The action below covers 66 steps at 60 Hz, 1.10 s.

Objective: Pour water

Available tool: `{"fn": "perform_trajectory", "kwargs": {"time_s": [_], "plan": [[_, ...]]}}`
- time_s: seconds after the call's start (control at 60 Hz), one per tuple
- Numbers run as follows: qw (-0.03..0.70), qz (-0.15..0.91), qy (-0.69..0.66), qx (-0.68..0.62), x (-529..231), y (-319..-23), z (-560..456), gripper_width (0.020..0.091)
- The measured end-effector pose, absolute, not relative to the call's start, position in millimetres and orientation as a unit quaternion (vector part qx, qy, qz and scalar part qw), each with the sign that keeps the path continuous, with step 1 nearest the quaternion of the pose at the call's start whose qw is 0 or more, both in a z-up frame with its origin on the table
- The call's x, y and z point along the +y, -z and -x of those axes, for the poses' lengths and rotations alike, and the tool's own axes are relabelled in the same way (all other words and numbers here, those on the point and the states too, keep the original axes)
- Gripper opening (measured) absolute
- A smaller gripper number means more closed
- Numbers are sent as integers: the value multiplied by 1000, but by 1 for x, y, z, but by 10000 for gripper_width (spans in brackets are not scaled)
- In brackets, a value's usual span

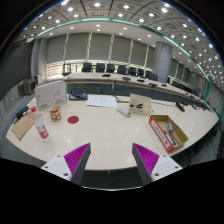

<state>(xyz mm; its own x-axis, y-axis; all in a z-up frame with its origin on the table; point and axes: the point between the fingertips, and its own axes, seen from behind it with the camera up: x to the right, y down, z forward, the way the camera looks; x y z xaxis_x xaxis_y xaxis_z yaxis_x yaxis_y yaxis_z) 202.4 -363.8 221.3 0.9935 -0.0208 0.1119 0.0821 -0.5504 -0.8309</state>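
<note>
The tool (110,158) is held apart and empty (the approach step, seemingly), well short of the small clear plastic bottle (41,129) on the white table (105,125), which must be reached next.

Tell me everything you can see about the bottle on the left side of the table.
The bottle is small and looks like clear plastic, with a red cap and a pale label band around its middle. It stands upright on the white table, on its own. A red-and-white cup stands just beyond it and a flat brown board lies beside it. Its fill level cannot be seen. It sits well ahead of the tool, whose fingers are open and hold nothing.
</note>
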Motion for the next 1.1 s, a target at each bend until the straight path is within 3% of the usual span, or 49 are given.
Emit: {"fn": "perform_trajectory", "kwargs": {"time_s": [0.167, 0.483, 0.8, 0.867, 1.033, 1.1], "plan": [[473, 879, 27, -47, -361, -208, -159, 863], [457, 878, -64, -128, -347, -145, 32, 862], [517, 847, -62, -106, -244, -87, 176, 861], [528, 842, -51, -95, -220, -75, 188, 837], [552, 830, -21, -75, -183, -65, 200, 683], [564, 824, -11, -63, -171, -66, 195, 570]]}}
